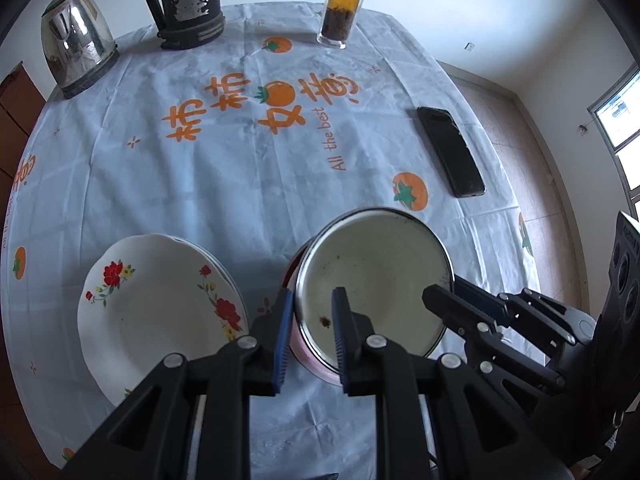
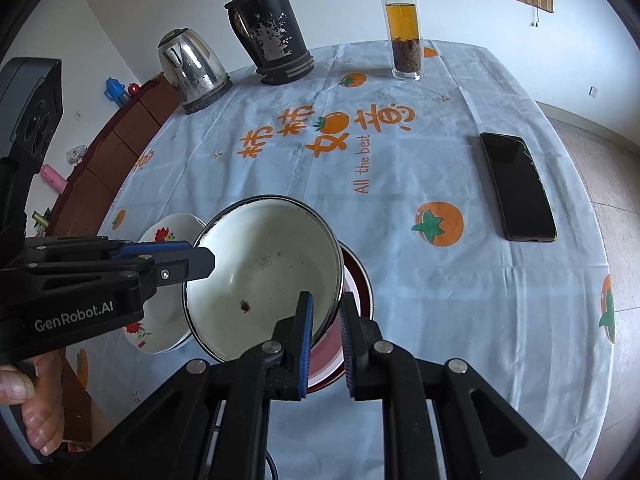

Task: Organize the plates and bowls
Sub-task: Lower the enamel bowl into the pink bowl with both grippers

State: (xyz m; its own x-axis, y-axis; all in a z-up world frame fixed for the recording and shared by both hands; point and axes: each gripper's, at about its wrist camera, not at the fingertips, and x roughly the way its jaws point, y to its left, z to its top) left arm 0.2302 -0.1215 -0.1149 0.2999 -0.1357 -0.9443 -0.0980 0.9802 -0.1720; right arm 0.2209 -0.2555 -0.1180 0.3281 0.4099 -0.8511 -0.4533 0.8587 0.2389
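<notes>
The enamel bowl (image 1: 372, 280) sits near the table's near edge, tilted, inside or just above a pink bowl (image 1: 300, 344) whose red inside shows in the right wrist view. Both grippers pinch its rim: the left gripper (image 1: 310, 320) has its blue pads narrow on the rim's left side, one pad outside and one inside, and the right gripper (image 2: 324, 328) holds the right side the same way. A dark speck lies on the bowl's floor. Just left of it rests a flowered plate (image 1: 160, 308), which seems to lie on a second plate. Farther off on the tablecloth (image 1: 200, 184) are a phone (image 1: 450, 152) at the right, and at the far edge a steel kettle (image 1: 76, 48), a black flask (image 1: 188, 0) and a tea bottle (image 1: 340, 8). The step in hand looks like nesting the enamel bowl into the pink one. I judge it nearly seated but not level, so the next move calls for lowering both sides evenly until it settles, then widening both tongs and lifting clear without dragging the rim.
</notes>
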